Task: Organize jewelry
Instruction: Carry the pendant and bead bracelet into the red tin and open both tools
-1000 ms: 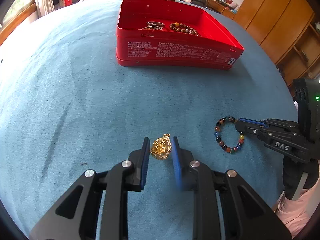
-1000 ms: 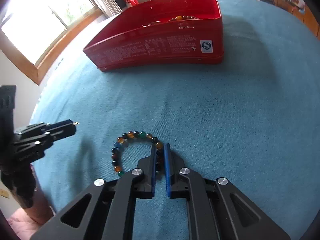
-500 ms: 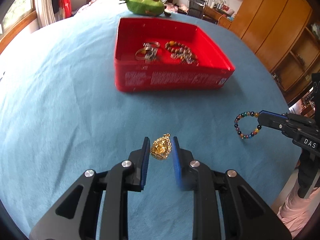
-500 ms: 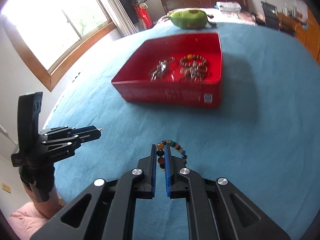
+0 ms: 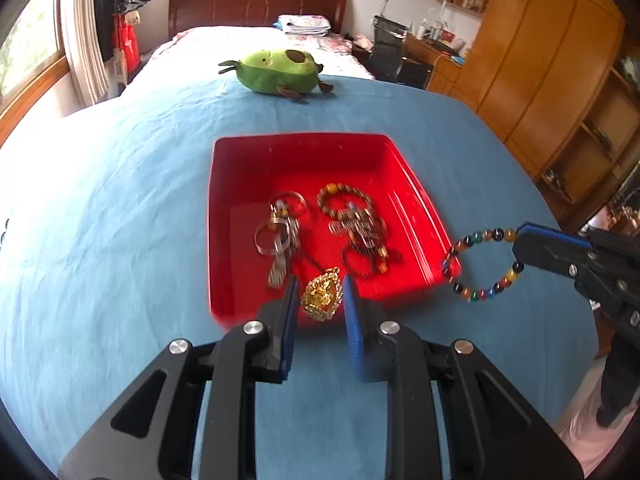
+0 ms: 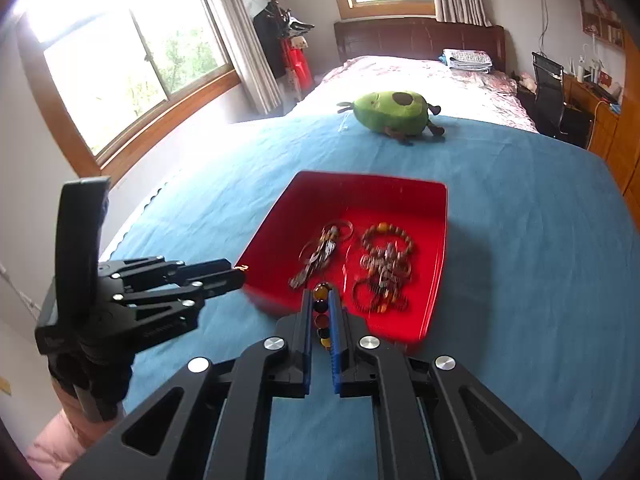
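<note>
My left gripper (image 5: 320,300) is shut on a gold pendant (image 5: 322,295) and holds it in the air over the near edge of the red tray (image 5: 224,200). My right gripper (image 6: 321,312) is shut on a multicoloured bead bracelet (image 6: 321,308), which also shows hanging from it in the left wrist view (image 5: 482,264), just off the tray's near right corner. The tray (image 6: 438,240) holds metal rings with keys (image 5: 280,232) and a brown bead bracelet with chains (image 5: 356,220). The left gripper also shows in the right wrist view (image 6: 236,274).
A blue cloth (image 5: 100,220) covers the table. A green avocado plush toy (image 5: 276,70) lies at its far edge. Beyond are a bed (image 6: 420,76), windows at the left and wooden cabinets (image 5: 540,80) at the right.
Both grippers have risen and moved forward toward the red tray, carrying the pendant and the bracelet off the cloth. The tray's inside now shows from above.
</note>
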`<state>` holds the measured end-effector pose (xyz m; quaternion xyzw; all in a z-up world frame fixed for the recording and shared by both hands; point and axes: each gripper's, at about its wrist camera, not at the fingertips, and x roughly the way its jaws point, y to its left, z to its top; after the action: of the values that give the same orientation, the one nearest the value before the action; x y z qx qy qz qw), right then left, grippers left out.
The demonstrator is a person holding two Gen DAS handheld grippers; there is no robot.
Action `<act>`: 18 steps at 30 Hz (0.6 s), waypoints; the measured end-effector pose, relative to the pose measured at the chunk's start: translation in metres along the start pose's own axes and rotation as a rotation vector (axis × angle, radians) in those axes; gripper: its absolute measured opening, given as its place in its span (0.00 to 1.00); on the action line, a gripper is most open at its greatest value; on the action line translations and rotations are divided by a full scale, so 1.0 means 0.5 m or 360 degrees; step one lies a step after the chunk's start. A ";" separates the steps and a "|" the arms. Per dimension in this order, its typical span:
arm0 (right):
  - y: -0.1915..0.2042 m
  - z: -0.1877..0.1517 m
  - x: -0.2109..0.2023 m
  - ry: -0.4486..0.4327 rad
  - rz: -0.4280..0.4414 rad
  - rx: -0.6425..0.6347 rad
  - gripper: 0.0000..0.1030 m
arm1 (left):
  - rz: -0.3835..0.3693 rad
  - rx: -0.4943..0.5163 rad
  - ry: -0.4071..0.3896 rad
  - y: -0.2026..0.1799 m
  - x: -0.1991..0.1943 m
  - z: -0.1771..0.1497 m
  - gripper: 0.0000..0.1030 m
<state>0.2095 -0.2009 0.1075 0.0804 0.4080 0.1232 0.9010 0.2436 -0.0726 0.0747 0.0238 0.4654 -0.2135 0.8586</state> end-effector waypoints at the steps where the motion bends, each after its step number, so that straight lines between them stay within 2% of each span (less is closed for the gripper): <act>1: -0.005 0.011 0.015 0.0003 -0.0001 0.0004 0.07 | 0.0003 -0.0013 0.0007 0.003 0.017 0.015 0.20; 6: -0.052 0.055 0.121 0.0064 0.0017 0.0067 0.07 | 0.0019 -0.0067 0.0059 0.021 0.113 0.062 0.20; 11: -0.086 0.068 0.223 0.0154 0.0064 0.0121 0.07 | 0.0032 -0.0114 0.0160 0.038 0.216 0.087 0.20; 18: -0.123 0.067 0.309 0.0249 0.0072 0.0176 0.07 | 0.0068 -0.0127 0.0219 0.053 0.278 0.098 0.20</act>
<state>0.3427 -0.2166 0.0037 0.1294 0.4815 0.1267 0.8575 0.3586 -0.1081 -0.0143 0.0141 0.5308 -0.1743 0.8293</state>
